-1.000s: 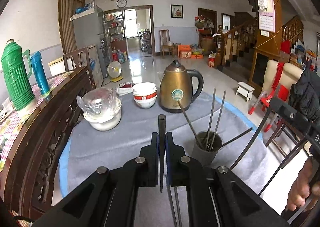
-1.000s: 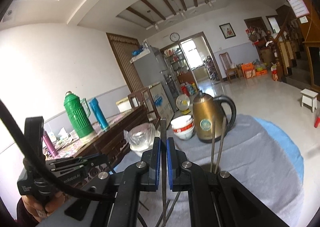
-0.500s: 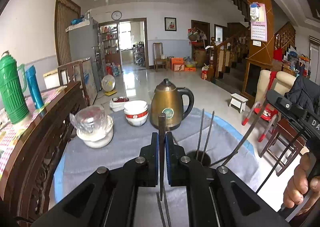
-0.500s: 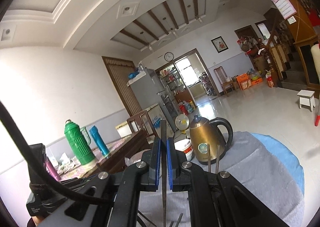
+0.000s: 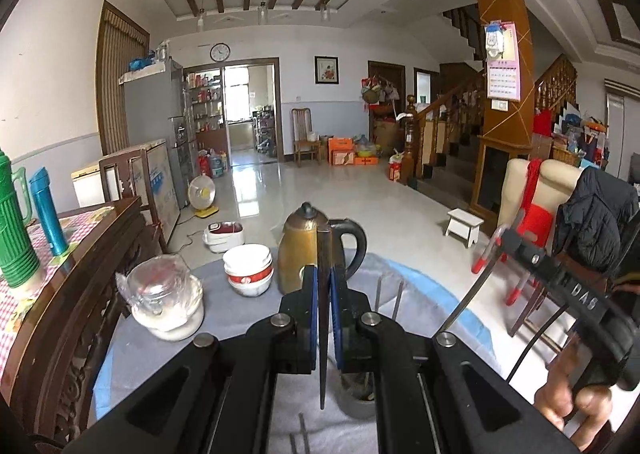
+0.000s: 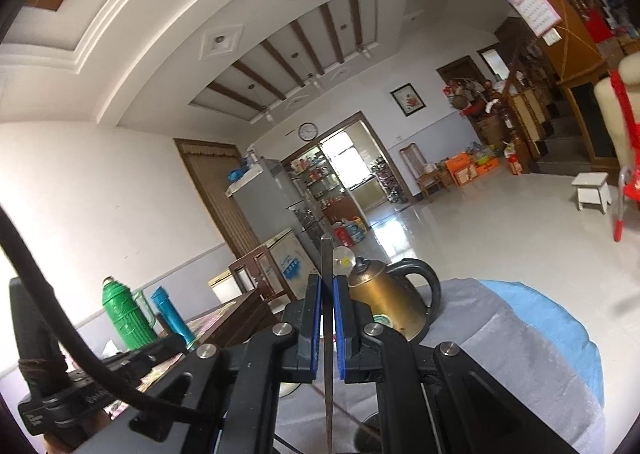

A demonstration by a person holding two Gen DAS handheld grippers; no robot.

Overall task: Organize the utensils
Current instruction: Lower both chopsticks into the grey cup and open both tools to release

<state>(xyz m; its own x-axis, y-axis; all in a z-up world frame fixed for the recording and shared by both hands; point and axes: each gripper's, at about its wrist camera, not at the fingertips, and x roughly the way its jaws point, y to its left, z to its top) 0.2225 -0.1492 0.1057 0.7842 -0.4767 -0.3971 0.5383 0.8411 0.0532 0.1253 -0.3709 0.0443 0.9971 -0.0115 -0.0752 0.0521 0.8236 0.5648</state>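
My left gripper (image 5: 324, 273) is shut on a dark chopstick (image 5: 322, 354) that stands upright between its blue pads. It hangs just above a grey utensil cup (image 5: 354, 404), from which two chopsticks (image 5: 378, 296) stick up. Two more chopsticks (image 5: 298, 439) lie loose on the grey cloth below. My right gripper (image 6: 327, 283) is shut on another dark chopstick (image 6: 328, 382), held upright above the table. In the left wrist view the right gripper's body (image 5: 560, 286) sits at the right in a hand (image 5: 568, 402), and its chopstick (image 5: 468, 300) slants down toward the cup.
A brass kettle (image 5: 296, 254), stacked bowls (image 5: 248, 270) and a wrapped glass jar (image 5: 164, 302) stand at the back of the round table (image 5: 224, 338). A carved wooden chair back (image 5: 60, 334) borders the left. Green (image 5: 14, 230) and blue (image 5: 50, 214) flasks stand beyond it.
Both grippers have risen with their chopsticks still held, and the views tilted up. The cup has slid from right of the left gripper to under it.
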